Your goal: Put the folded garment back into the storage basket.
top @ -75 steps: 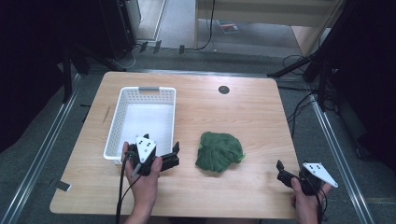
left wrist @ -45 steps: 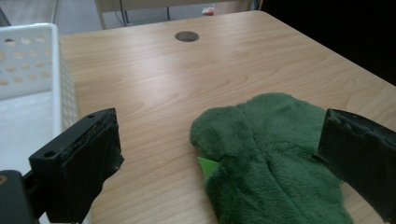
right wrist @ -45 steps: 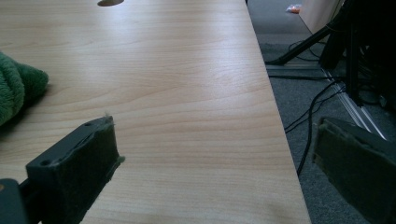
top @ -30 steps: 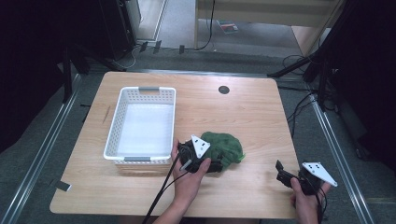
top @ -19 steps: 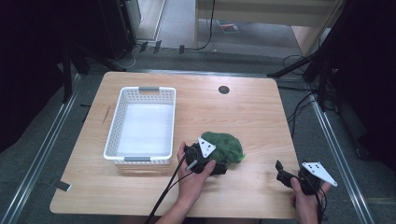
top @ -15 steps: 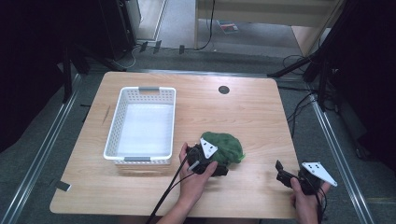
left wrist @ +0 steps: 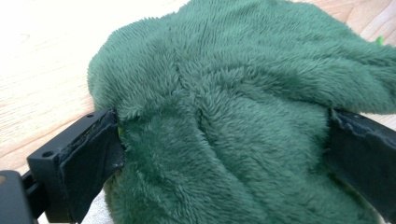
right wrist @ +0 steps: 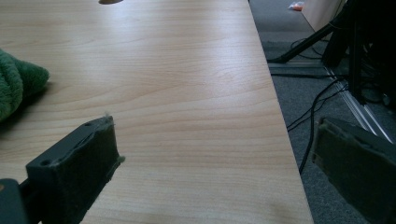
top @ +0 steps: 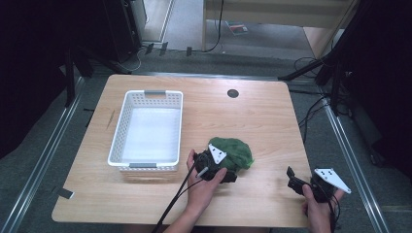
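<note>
A fluffy green cloth [top: 233, 152] lies in a soft heap on the wooden table [top: 257, 116], a bit to the right of the middle and toward the near edge. The left gripper [top: 224, 171] is at the near left side of the heap, and a hand [top: 204, 182] holds it from below. In the left gripper view the green cloth [left wrist: 243, 116] sits between the two black jaws. The jaws are spread wide and each one touches the fuzzy sides of the heap, but they are not squeezed tight on it. A white plastic basket [top: 148, 131] with little holes in its walls stands just to the left of the cloth, and nothing is inside it. A small dark round hole [top: 232, 93] is in the table top at the far side. The right gripper [top: 293, 178] is at the near right corner of the table, well apart from the cloth, held by the other hand [top: 318, 208]. In the right gripper view its jaws stand wide apart with just bare table [right wrist: 187, 93] between them, and a bit of the green cloth [right wrist: 16, 84] peeks in at the left edge. Past the table's right edge there is grey floor [right wrist: 299, 84] with black cables [right wrist: 313, 116] on it.
</note>
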The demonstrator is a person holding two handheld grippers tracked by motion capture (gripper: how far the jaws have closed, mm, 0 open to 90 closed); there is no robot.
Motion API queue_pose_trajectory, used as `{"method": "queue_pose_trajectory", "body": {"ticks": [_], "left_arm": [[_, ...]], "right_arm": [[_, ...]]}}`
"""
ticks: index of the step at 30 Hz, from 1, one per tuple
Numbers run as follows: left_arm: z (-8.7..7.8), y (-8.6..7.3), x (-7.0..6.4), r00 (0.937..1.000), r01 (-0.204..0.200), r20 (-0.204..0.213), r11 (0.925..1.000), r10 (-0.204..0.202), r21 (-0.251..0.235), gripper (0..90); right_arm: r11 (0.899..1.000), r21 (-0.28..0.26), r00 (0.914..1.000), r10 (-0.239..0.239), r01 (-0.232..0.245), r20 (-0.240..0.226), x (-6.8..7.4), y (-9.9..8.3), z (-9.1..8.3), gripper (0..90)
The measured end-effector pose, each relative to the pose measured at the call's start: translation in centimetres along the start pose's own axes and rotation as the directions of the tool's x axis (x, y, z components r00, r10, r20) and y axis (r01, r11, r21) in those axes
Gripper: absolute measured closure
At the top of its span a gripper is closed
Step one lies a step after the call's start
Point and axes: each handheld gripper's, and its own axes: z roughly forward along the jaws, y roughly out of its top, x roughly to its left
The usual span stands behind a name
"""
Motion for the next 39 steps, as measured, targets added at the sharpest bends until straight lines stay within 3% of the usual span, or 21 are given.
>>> {"method": "queue_pose_trajectory", "body": {"ticks": [4, 16, 19, 32, 39], "left_arm": [[0.3, 0.2, 0.2, 0.9997, 0.025, 0.006, 0.9994, -0.025, 0.025, 0.0], [0.8, 0.0, -0.3, 0.9999, 0.007, -0.011, 0.9985, -0.006, 0.054, 1.1], [0.7, 0.0, -0.6, 0.9999, -0.010, -0.013, 0.9989, 0.010, 0.046, 11.6], [-0.3, 0.4, 0.6, 0.9987, 0.025, 0.045, 0.9994, -0.024, -0.023, 48.8], [-2.0, 1.2, 0.8, 0.9982, 0.012, 0.060, 0.9967, -0.007, -0.081, 55.1]], "right_arm": [[1.000, 0.003, 1.0000, 0.006, -0.006, 0.004, 0.0, 0.0, 0.0, 1.3], [1.000, 0.011, 0.9999, 0.011, -0.011, 0.008, 0.0, 0.0, 0.1, 2.3], [1.000, 0.012, 0.9999, 0.011, -0.011, 0.009, 0.0, 0.0, 0.1, 2.9], [1.000, 0.023, 0.9997, 0.018, -0.019, 0.017, -0.1, 0.1, 0.2, 4.3], [1.000, 0.024, 0.9996, 0.016, -0.016, 0.021, 0.0, 0.1, 0.2, 4.6]]}}
